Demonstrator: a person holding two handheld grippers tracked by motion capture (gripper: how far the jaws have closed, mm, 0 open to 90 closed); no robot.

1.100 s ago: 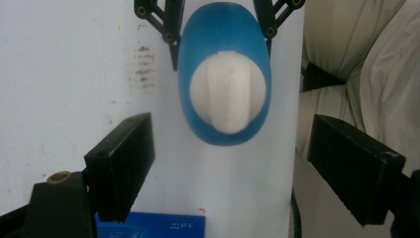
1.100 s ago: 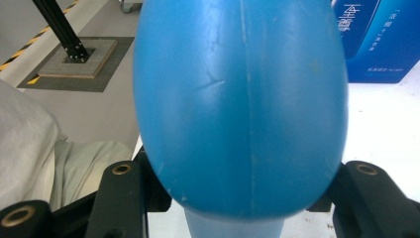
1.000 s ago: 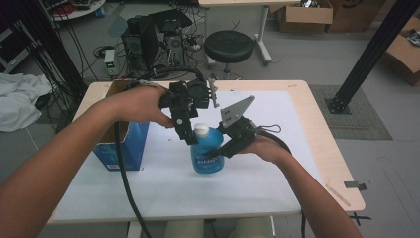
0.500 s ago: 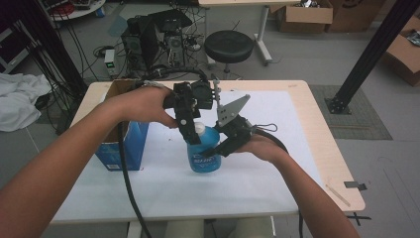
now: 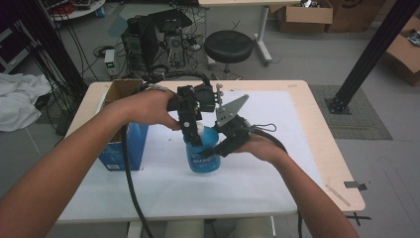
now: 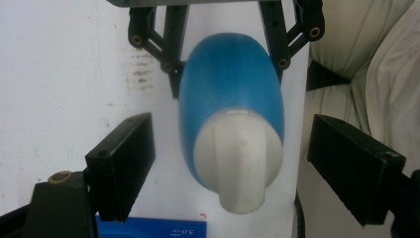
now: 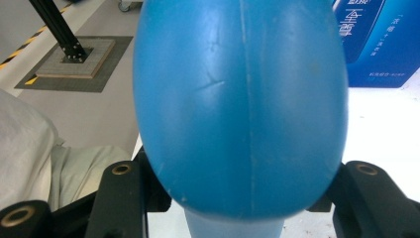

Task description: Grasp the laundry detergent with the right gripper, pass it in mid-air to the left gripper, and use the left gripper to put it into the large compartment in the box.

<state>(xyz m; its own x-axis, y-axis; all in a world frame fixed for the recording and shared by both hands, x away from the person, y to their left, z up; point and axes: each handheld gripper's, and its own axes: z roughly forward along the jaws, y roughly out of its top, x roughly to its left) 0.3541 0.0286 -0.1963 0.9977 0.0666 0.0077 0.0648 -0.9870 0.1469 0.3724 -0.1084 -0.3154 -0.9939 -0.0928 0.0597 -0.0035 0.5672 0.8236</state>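
Two black jaws of the right gripper (image 5: pixel 220 148) clamp the body of the blue plastic bottle (image 5: pixel 202 151), which stands upright on the white table (image 5: pixel 277 163). Above it, the left gripper (image 6: pixel 233 163) hangs with jaws apart on either side of the bottle's white cap (image 6: pixel 237 163), not touching it. Nearby stands a blue cardboard box (image 5: pixel 121 144).
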